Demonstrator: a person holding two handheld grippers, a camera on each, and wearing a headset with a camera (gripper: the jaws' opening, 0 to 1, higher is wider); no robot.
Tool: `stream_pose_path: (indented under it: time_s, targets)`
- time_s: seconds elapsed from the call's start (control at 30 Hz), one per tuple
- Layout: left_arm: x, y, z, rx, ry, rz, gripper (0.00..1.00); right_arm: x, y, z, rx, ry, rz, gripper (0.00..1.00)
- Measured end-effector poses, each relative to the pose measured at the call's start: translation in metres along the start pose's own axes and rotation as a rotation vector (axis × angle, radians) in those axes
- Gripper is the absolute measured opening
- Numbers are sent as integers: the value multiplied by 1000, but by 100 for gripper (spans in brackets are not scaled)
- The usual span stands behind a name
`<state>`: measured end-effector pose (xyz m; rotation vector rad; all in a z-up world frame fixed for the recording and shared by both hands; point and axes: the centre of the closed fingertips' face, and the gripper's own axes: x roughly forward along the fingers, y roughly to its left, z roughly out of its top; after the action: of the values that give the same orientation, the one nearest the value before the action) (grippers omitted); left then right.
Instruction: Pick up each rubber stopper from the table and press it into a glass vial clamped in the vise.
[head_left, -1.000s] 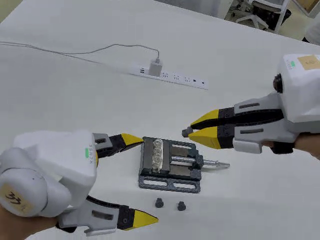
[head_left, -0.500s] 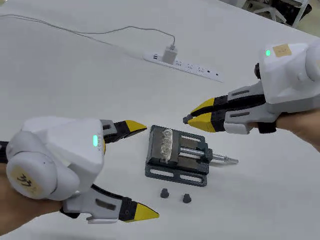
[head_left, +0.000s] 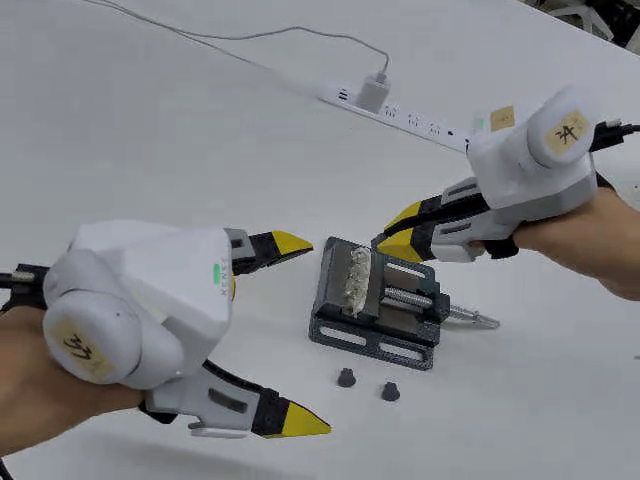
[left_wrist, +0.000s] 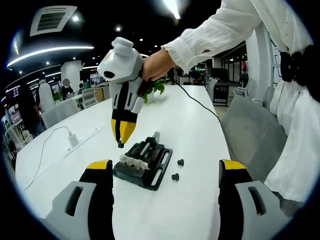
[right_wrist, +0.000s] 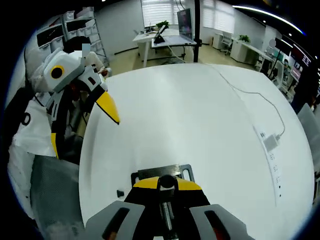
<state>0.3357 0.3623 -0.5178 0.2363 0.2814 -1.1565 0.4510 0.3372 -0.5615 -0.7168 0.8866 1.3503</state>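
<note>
Pinches a rubber stopper (right_wrist: 166, 183) in the narrowed right tool (head_left: 388, 240), vials (head_left: 355, 278) just below its tips, with the left tool (head_left: 305, 335) spread wide.

Vials (head_left: 356, 280) in the vise (head_left: 372, 346) blur together — count unclear. The right gripper (right_wrist: 166, 186), pinching a rubber stopper (right_wrist: 166, 181), hides most of the vise in its own view.

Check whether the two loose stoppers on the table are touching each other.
Apart. The head view shows a strip of bare table between one stopper and the other stopper.
</note>
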Motion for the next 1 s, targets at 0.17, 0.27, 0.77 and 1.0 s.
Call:
stream_pose_path:
  time_s: [0.17,0.27,0.77,1.0]
  targets:
    - [-1,3,-1,-12,-11,4,86,11,-3,-6,-9,45,-2,5]
    - [-2,5,-1,-13,-17,11,86,19,-7,-12,-24,73,-3,5]
    - [-2,8,-6,-35,-29,11,85,22,-5,-14,-58,134,8,5]
    - [-4,10,-5,-37,-35,18,85,24,-8,-13,-91,166,7,5]
